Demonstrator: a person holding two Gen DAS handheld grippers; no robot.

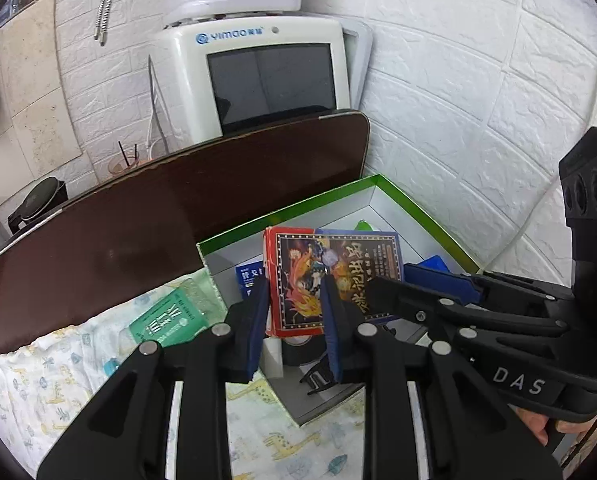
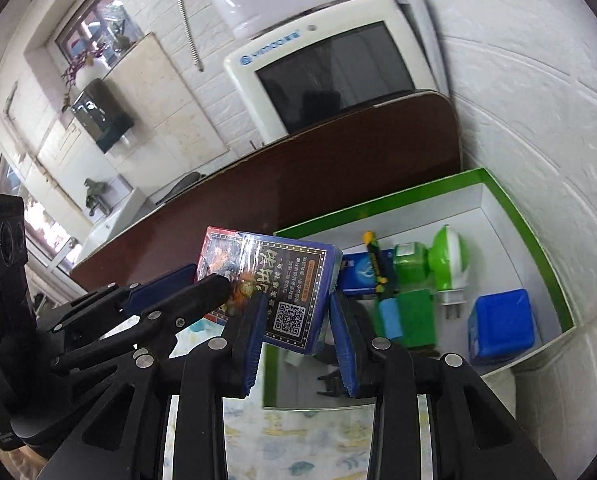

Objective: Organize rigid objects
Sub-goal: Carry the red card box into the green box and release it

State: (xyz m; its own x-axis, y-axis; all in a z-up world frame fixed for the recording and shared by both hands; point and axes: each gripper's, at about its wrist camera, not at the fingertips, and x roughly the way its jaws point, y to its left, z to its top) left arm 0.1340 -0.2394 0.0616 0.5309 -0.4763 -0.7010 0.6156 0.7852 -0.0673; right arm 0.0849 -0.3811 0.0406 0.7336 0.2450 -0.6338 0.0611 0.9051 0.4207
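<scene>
A plastic-wrapped card pack (image 1: 298,280), red at one end and blue at the other, hangs tilted over the near left corner of the green-rimmed white box (image 1: 426,216). My left gripper (image 1: 294,300) is shut on its red end. My right gripper (image 2: 298,308) is shut on the blue end with the QR code (image 2: 290,318). Each gripper shows in the other's view: the right gripper (image 1: 394,280) comes in from the right, the left gripper (image 2: 204,278) from the left. A hand (image 1: 538,428) holds the right gripper's handle.
Inside the box (image 2: 538,232) lie a green plug-in night light (image 2: 446,260), a blue cube (image 2: 502,328), a green block (image 2: 414,316), a blue carton (image 2: 354,276), a black tape roll (image 1: 302,352) and a black clip (image 1: 318,380). A green packet (image 1: 166,320) lies on the giraffe-print cloth (image 1: 58,380). Behind are a dark brown board (image 1: 178,220), a white appliance (image 1: 258,60) and a brick wall.
</scene>
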